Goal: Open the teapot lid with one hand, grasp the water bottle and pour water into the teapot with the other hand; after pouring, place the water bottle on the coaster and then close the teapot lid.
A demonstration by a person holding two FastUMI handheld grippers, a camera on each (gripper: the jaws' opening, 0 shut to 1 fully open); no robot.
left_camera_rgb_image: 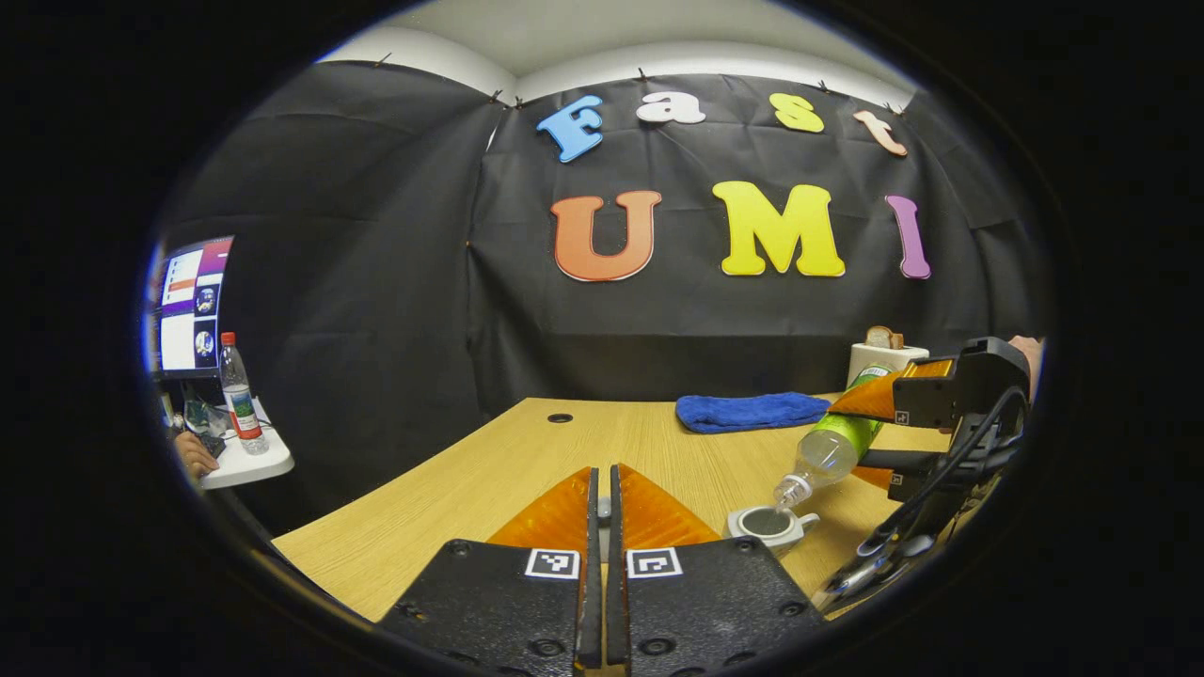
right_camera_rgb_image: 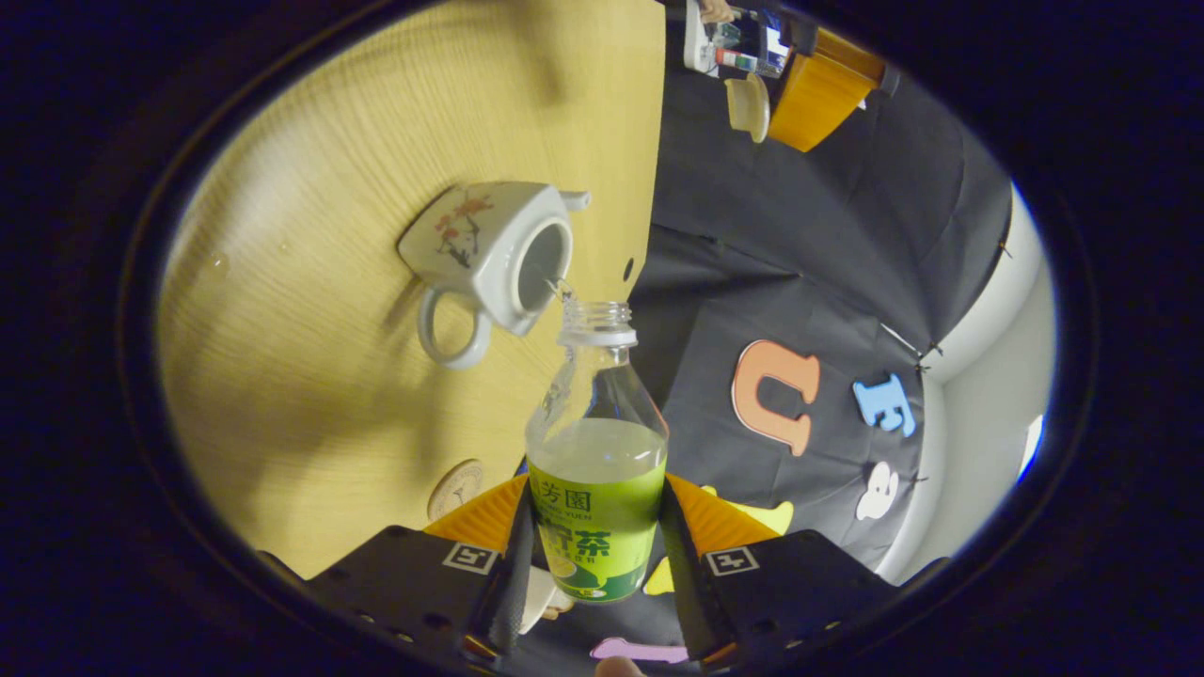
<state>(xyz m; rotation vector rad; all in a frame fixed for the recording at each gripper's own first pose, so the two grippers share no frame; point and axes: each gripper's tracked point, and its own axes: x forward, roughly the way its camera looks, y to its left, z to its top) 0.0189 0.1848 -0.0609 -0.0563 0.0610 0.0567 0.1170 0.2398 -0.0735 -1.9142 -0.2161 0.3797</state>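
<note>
My right gripper (right_camera_rgb_image: 594, 555) clamps water bottle (right_camera_rgb_image: 594, 489), tipped, mouth at open teapot (right_camera_rgb_image: 489, 249) on table (right_camera_rgb_image: 310, 141). My left gripper (left_camera_rgb_image: 603, 512) pinches lid (right_camera_rgb_image: 750, 105), mostly hidden between fingers. Coaster (right_camera_rgb_image: 456, 489) partly cut off.

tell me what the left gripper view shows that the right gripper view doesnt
Left gripper view: a blue towel on the table, a white toaster behind it, and a side shelf with a red-capped bottle and a monitor.

Right gripper view: the teapot's handle and painted side, the round coaster, and the lid held in the left gripper.

Both: the open teapot and the tilted water bottle clamped in the right gripper, neck over the pot's opening.
</note>
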